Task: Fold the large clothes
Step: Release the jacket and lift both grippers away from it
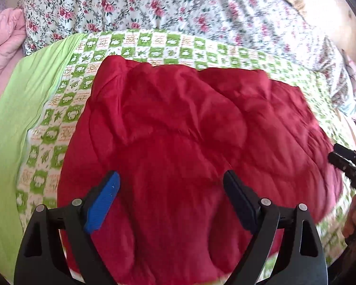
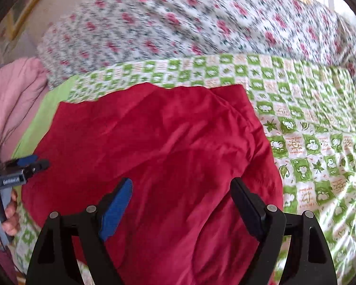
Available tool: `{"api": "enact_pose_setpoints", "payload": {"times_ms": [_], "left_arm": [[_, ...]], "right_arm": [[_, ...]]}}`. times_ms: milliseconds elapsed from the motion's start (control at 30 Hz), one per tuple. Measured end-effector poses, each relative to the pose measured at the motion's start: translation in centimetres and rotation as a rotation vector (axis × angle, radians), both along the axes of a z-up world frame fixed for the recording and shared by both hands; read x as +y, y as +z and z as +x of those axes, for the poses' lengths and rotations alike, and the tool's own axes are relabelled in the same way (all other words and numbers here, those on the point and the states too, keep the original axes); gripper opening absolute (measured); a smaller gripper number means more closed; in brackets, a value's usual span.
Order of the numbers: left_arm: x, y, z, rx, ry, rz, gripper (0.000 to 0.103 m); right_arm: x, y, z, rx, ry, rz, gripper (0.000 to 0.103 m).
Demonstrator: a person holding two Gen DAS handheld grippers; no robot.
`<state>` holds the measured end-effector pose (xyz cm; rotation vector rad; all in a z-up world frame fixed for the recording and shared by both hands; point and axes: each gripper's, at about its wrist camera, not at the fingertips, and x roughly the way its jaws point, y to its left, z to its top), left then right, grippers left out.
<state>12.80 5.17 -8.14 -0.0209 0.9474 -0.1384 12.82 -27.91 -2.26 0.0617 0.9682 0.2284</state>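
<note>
Left claw [image 1: 172, 190] wide | right claw [image 2: 181, 196] wide | red garment [image 1: 189, 130] blurred, near edge cut off

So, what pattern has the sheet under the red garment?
Green and white checks with small pictures on the sheet, clearest in the right wrist view.

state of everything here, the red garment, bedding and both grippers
red quilted garment: spread flat, wrinkled, not gripped
green-and-white checked sheet: laid out beneath the garment
floral quilt: bunched behind the sheet
pink quilt: heaped beside it
left gripper: open, empty
right gripper: open, empty
</note>
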Motion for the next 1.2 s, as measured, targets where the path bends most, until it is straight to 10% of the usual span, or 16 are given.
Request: {"api": "enact_pose_setpoints", "payload": {"times_ms": [333, 1200], "left_arm": [[-0.9, -2.8, -2.4, 0.034, -0.019, 0.052, 0.093], [-1.2, -2.9, -9.7, 0.056, 0.001, 0.125, 0.093]], "right_arm": [[-0.3, -4.2, -2.7, 0.09, 0.026, 0.004, 0.088], [0.0, -1.5, -12.1, 0.051, 0.044, 0.036, 0.089]]}}
